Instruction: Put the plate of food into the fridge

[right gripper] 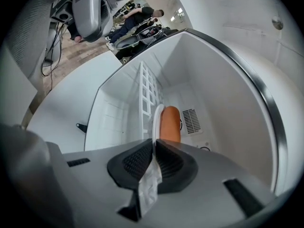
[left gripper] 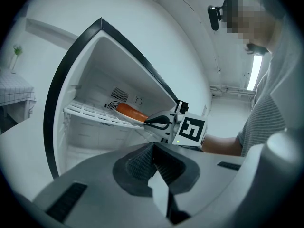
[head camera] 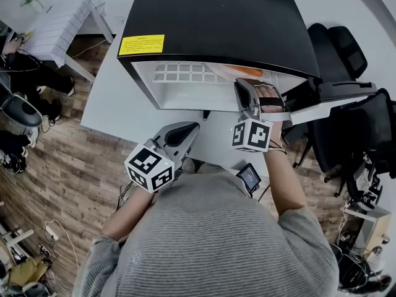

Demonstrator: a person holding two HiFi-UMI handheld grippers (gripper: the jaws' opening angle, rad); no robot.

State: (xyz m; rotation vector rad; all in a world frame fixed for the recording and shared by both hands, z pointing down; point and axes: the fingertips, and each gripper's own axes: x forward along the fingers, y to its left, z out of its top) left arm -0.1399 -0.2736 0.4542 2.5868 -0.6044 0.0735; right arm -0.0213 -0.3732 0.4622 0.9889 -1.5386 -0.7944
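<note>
Head view: the fridge (head camera: 216, 17) sits on a white table (head camera: 102, 104) with its front open. The right gripper (head camera: 247, 88) reaches into the opening, and a bit of the orange food (head camera: 244, 72) shows just past it. The left gripper (head camera: 192, 129) hangs back in front of the fridge, off to the left and clear of everything.

Left gripper view: its jaws are pressed together with nothing between them, so it's just idling. From here you get a nice side look at the plate (left gripper: 137, 121). It's at the front right part of the wire shelf (left gripper: 85, 112) with the right gripper pinching its near edge. I can't tell if it's fully resting on the wires or a hair above them.

Right gripper view: the jaws are clamped tight on the plate's rim. The plate shows edge-on with the food lying along it, inside the fridge and beside the shelf grid.

So the step in hand looks like setting it down, and the task is nearly done imo. Tips:
- Keep the plate level so the food doesn't roll off.
- Slide it a bit deeper so the rim isn't hanging over the shelf front.
- Let the weight settle on the wires before loosening the grip.
- Pull straight back, no lifting, or the rim may come up with the jaws.
- Keep the left gripper out of the doorway.
</note>
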